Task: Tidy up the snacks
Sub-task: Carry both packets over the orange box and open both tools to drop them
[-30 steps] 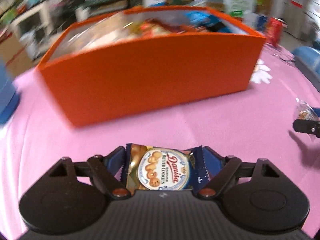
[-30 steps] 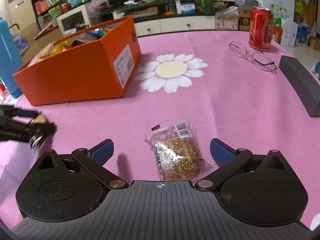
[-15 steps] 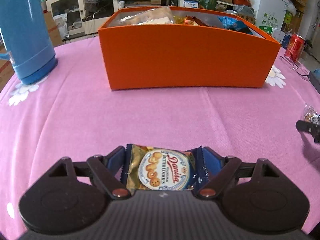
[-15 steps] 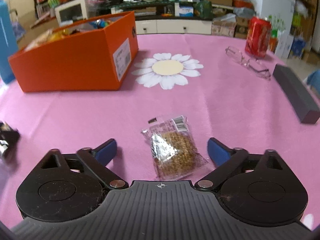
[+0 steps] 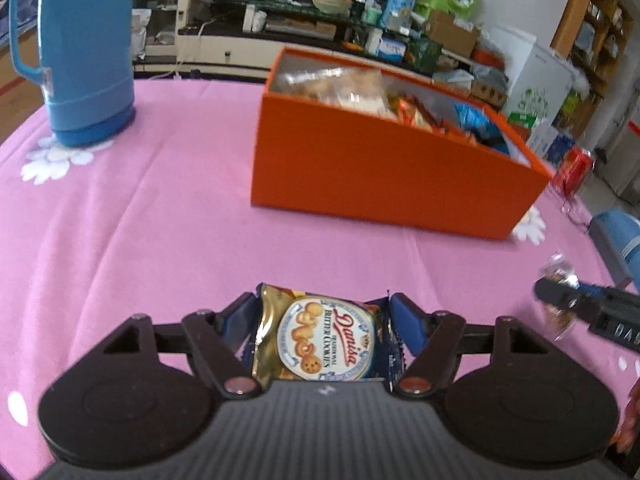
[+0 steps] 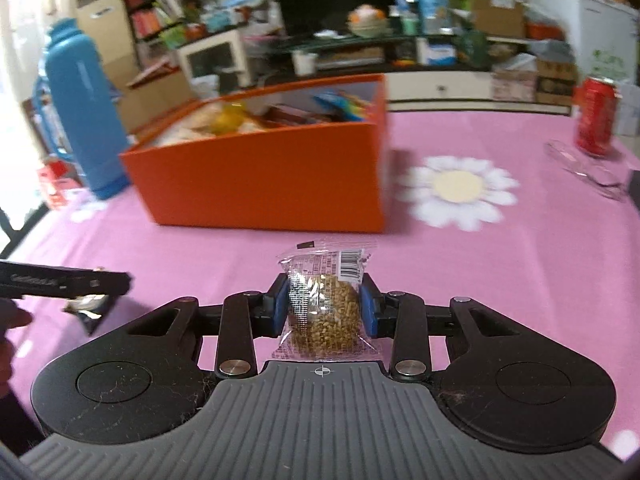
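Grain cake (image 6: pixel 323 312) newly between right pads (image 6: pixel 281 309)

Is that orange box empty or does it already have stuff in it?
Not empty. The open-topped orange box holds a heap of snack packets reaching its rim; both views show wrappers inside.

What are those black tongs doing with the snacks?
A person is tidying snacks with a pair of tongs in each hand. The left tongs are closing on a cookie pack. The right tongs are shut on a clear packet with a brown cake inside. Both are held above the pink cloth, facing an orange box already full of snacks.
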A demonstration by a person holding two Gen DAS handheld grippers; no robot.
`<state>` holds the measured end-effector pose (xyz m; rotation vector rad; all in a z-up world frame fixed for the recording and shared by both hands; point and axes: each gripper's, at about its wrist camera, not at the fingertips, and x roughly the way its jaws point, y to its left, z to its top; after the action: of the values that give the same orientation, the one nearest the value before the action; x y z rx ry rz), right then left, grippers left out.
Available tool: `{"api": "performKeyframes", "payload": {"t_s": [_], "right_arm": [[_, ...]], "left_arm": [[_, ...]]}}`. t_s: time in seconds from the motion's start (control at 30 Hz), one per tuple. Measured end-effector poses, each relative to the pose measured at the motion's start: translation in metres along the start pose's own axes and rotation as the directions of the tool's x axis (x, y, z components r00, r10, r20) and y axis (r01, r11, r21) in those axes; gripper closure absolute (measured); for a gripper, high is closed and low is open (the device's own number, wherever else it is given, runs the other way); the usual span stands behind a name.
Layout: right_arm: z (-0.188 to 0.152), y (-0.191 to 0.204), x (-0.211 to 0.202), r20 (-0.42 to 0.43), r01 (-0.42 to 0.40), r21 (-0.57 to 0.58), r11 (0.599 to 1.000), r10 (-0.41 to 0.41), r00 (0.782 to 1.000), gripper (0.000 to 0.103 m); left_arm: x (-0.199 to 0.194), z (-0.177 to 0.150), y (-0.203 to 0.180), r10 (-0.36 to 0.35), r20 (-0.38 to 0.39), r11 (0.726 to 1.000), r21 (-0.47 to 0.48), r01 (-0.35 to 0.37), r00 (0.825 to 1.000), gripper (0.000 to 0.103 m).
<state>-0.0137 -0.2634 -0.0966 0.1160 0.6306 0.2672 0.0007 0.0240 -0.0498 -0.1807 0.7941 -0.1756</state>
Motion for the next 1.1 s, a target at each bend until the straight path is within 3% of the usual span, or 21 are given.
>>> {"api": "performKeyframes", "payload": {"t_s": [0.23, 0.37, 0.53, 0.7, 0.87, 0.97, 1.03, 1.07, 1.1], "right_arm": [[0.040, 0.026, 0.002, 0.058, -0.099, -0.024, 0.995, 0.100, 0.993, 0.091], [0.094, 0.034, 0.015, 0.153, -0.071, -0.088, 0.994, 0.084, 0.985, 0.091], [0.144, 0.030, 0.067, 0.215, -0.040, -0.096, 0.995, 0.060, 0.975, 0.091], [0.151, 0.006, 0.117, 0.161, -0.020, -0.027, 0.999, 0.024, 0.987, 0.090], [0.143, -0.009, 0.137, 0.138, -0.043, 0.000, 0.999, 0.043, 0.989, 0.087], [0.143, -0.009, 0.137, 0.132, -0.051, -0.015, 0.999, 0.053, 0.990, 0.079], [0.144, -0.010, 0.136, 0.133, -0.071, -0.003, 0.997, 0.071, 0.989, 0.064], [0.144, -0.010, 0.134, 0.134, -0.077, 0.003, 0.997, 0.076, 0.988, 0.048], [0.145, -0.010, 0.131, 0.137, -0.076, 0.008, 0.997, 0.074, 0.988, 0.039]], "left_arm": [[-0.009, 0.057, -0.005, -0.046, 0.093, 0.999, -0.015, 0.047, 0.995, 0.031], [0.002, 0.108, -0.020, -0.042, 0.164, 0.999, 0.009, 0.041, 0.986, 0.031], [0.041, 0.157, -0.050, -0.065, 0.193, 0.997, 0.049, 0.057, 0.979, 0.031], [0.100, 0.189, -0.072, -0.059, 0.167, 0.997, 0.065, 0.049, 0.984, 0.030], [0.139, 0.178, -0.077, 0.009, 0.113, 0.994, 0.104, -0.021, 0.994, 0.025], [0.132, 0.172, -0.081, 0.024, 0.148, 0.988, 0.144, -0.046, 0.989, 0.013], [0.118, 0.172, -0.078, -0.001, 0.174, 0.990, 0.138, -0.024, 0.985, 0.008], [0.109, 0.172, -0.077, -0.010, 0.191, 0.991, 0.135, -0.016, 0.981, 0.007], [0.099, 0.173, -0.076, -0.012, 0.209, 0.991, 0.134, -0.016, 0.978, 0.004]]}}
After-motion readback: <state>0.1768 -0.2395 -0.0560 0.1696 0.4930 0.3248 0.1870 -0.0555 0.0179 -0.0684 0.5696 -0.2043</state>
